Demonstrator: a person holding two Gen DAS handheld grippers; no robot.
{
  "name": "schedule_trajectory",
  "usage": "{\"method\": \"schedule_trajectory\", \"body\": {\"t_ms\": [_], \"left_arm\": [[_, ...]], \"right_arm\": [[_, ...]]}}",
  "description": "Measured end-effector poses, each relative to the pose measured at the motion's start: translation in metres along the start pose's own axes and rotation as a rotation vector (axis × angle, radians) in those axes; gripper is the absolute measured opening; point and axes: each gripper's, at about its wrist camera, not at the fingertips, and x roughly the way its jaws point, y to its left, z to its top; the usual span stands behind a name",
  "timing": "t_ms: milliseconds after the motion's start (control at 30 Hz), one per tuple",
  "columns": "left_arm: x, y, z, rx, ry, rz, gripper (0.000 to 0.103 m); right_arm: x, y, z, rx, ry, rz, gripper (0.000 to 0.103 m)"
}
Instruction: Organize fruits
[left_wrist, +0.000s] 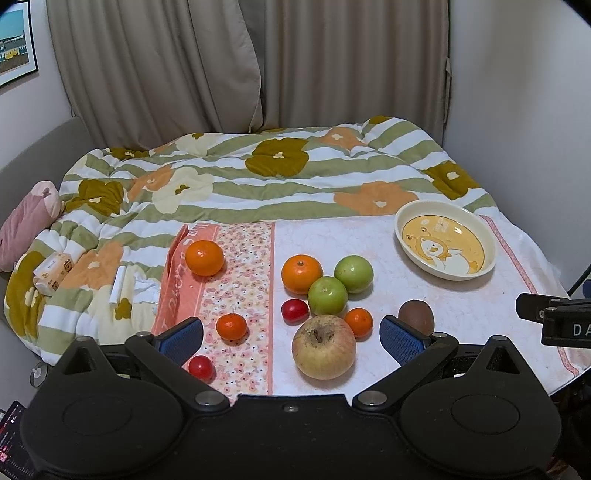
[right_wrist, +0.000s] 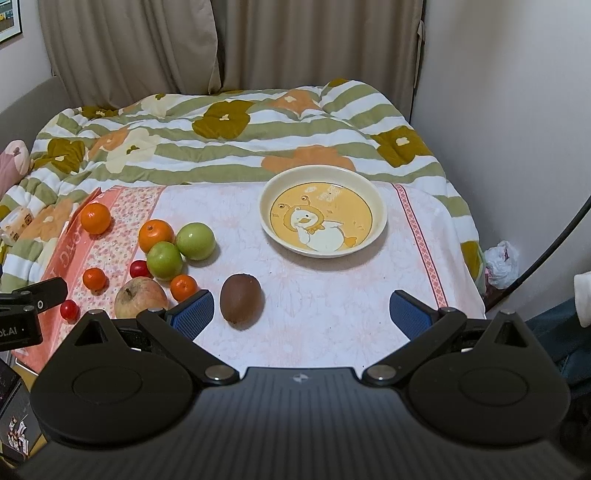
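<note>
Fruit lies on a pink cloth on the bed. In the left wrist view my left gripper (left_wrist: 293, 334) is open and empty, its jaws either side of a large apple (left_wrist: 324, 347). Behind it lie two green apples (left_wrist: 327, 295), an orange (left_wrist: 301, 274), a small mandarin (left_wrist: 358, 322), a cherry tomato (left_wrist: 294, 311) and a kiwi (left_wrist: 416, 316). In the right wrist view my right gripper (right_wrist: 301, 314) is open and empty, with the kiwi (right_wrist: 242, 301) just inside its left finger. An empty cream plate (right_wrist: 376, 225) with a duck picture lies ahead; it also shows in the left wrist view (left_wrist: 402, 240).
More fruit lies left: an orange (left_wrist: 204, 257), a mandarin (left_wrist: 231, 326) and a tomato (left_wrist: 201, 367). A striped flowered quilt (left_wrist: 258, 177) covers the bed behind. A tissue pack (left_wrist: 53, 271) and pink pillow (left_wrist: 26, 218) lie far left. Walls stand close on the right.
</note>
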Motion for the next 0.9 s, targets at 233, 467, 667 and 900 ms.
{"method": "schedule_trajectory", "body": {"t_ms": [233,467,667,900], "left_arm": [[0.000,0.000,-0.001,-0.001,-0.001,-0.001,0.103],[0.002,0.002,0.001,0.000,0.002,-0.004,0.103],[0.004,0.003,0.002,-0.001,0.002,-0.004,0.103],[0.005,0.004,0.003,0.002,0.003,-0.004,0.103]], "right_arm": [[0.005,0.002,0.006,0.000,-0.003,0.000,0.103],[0.009,0.005,0.009,0.004,0.002,0.004,0.103],[0.008,0.004,0.008,0.004,0.002,0.006,0.103],[0.010,0.006,0.008,0.004,0.000,0.004,0.103]]}}
